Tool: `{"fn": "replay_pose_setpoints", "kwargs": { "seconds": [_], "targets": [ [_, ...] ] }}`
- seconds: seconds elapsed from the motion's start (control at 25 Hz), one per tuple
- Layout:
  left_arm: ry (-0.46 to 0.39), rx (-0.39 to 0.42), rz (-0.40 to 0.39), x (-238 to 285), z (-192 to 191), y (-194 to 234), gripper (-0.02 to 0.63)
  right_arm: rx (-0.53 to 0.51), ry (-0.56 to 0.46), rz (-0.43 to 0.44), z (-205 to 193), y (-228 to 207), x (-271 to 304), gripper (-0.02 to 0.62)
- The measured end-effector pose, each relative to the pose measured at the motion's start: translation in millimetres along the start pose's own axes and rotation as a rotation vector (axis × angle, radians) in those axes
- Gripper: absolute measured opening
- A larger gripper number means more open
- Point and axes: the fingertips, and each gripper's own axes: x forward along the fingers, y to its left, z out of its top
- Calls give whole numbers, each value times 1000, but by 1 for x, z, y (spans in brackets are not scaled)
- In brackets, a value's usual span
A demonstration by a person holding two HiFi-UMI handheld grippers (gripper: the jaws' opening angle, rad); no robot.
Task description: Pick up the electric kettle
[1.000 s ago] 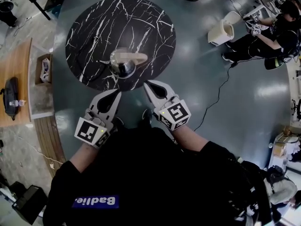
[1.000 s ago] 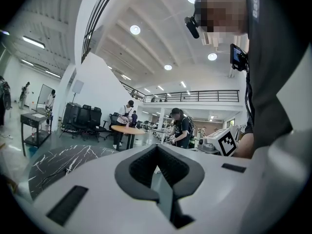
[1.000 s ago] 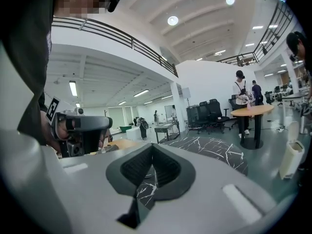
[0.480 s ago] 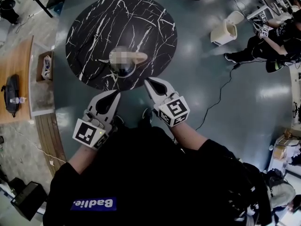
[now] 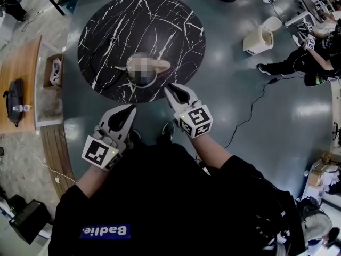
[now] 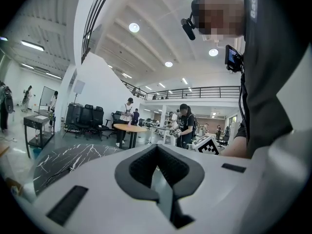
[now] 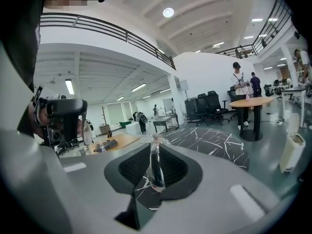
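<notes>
The electric kettle (image 5: 143, 72), polished steel with a beige handle pointing right, stands near the front edge of the round black marble table (image 5: 112, 31). My right gripper (image 5: 170, 89) hovers at the table's front edge, just right of and nearer than the kettle. Its jaws are opening with nothing between them. In the right gripper view the kettle (image 7: 156, 172) shows through the narrow slit of that gripper (image 7: 155, 146), some way beyond it. My left gripper (image 5: 130, 109) is shut and empty, short of the table; the left gripper view has its tips (image 6: 157, 148) together.
A white bin (image 5: 258, 40) stands on the grey floor to the right, with a black cable (image 5: 249, 112) trailing nearby. People work at the far right (image 5: 306, 57). A wooden platform (image 5: 18, 79) with a black bag (image 5: 13, 104) lies left. A round wooden table (image 7: 251, 102) stands beyond.
My right gripper has edged forward and lower toward the table edge and the kettle. The left gripper has stayed put.
</notes>
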Motion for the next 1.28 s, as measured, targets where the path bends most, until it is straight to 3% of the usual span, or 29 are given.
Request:
{"fn": "replay_pose_setpoints", "kwargs": {
  "seconds": [0.48, 1.28],
  "targets": [
    [20, -23, 39, -7, -5, 13, 5, -12, 76, -43, -29, -20, 31, 72],
    [24, -34, 26, -21, -13, 23, 6, -4, 237, -148, -81, -62, 58, 129]
  ]
}}
